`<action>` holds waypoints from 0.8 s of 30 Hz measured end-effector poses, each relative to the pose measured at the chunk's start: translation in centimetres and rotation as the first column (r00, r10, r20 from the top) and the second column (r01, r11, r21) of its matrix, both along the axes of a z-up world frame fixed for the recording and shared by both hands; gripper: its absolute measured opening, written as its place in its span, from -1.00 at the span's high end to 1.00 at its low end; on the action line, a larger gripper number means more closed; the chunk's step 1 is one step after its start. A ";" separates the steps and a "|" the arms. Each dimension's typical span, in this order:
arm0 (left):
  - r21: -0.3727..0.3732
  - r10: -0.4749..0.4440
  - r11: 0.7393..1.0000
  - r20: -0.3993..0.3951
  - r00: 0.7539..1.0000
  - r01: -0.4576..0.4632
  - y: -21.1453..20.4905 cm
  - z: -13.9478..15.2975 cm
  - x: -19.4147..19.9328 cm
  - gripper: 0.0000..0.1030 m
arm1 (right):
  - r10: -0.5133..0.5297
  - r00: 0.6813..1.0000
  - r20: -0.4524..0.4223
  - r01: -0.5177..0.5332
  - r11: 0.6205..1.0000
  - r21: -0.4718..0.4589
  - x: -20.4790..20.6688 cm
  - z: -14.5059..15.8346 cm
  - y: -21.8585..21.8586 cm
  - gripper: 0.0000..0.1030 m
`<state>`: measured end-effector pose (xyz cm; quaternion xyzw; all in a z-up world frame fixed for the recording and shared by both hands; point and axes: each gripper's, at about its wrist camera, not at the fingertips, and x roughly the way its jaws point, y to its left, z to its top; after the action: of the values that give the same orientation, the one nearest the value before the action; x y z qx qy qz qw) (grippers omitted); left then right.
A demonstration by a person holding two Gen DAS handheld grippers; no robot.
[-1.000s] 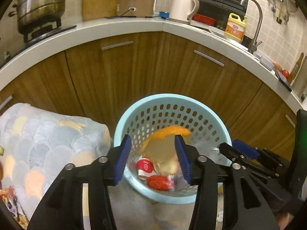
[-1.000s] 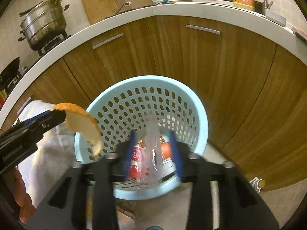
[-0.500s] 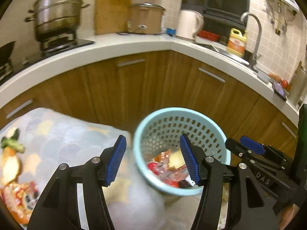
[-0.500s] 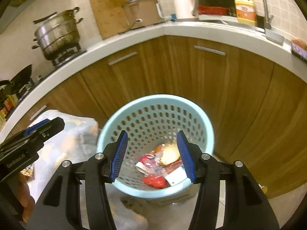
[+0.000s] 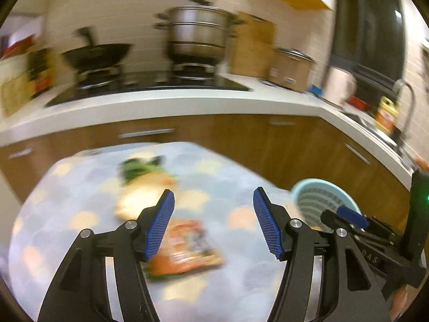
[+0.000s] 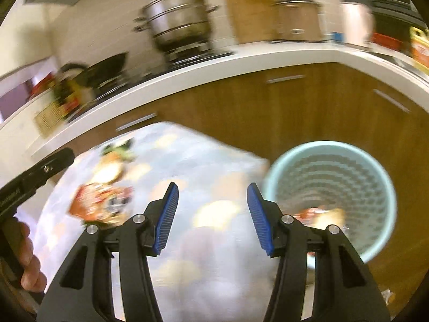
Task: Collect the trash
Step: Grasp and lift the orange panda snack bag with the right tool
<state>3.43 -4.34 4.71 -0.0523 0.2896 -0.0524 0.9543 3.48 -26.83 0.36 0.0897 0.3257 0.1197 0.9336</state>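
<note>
Opening, ribbed blue left tongs (image 5: 213, 224) hang above crinkly orange wrapper (image 5: 185, 247).

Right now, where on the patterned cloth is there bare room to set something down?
The cloth looks bare on its near side and toward the basket. Its far left is crowded: the orange packet, pale scrap and green scrap lie there. Blur hides small bits.

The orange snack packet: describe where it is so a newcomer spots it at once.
Find the cloth-covered table in front of the wooden cabinets. The orange snack packet lies flat on it, nearer the camera than the pale and green scraps; it alone is rectangular and printed.
</note>
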 end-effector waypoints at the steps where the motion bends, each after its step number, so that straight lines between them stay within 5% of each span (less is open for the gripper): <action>1: -0.008 0.031 1.000 -0.004 1.000 -0.031 1.4 0.0 -0.4 -0.16 | 0.023 1.000 -0.004 -0.023 1.000 -0.002 0.1 0.0 1.0 0.04; 6: -0.040 0.167 0.985 -0.062 0.984 -0.170 8.1 -1.5 -1.7 -0.16 | 0.148 0.988 -0.034 -0.149 0.988 -0.037 0.2 -0.8 6.7 0.04; 11: -0.097 0.189 0.974 -0.159 0.969 -0.206 11.9 -4.2 -1.5 -0.16 | 0.228 0.970 -0.080 -0.235 0.968 -0.085 0.1 -2.0 10.5 0.04; 24: -0.166 0.098 0.975 -0.281 0.955 -0.149 10.8 -8.9 1.5 -0.13 | 0.325 0.940 -0.108 -0.341 0.915 -0.216 -0.3 -4.2 14.3 0.04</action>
<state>4.91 6.46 -4.17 -0.1659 0.4074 -0.0114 0.8980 3.21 -12.50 -3.80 -0.0722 0.3802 0.2351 0.8916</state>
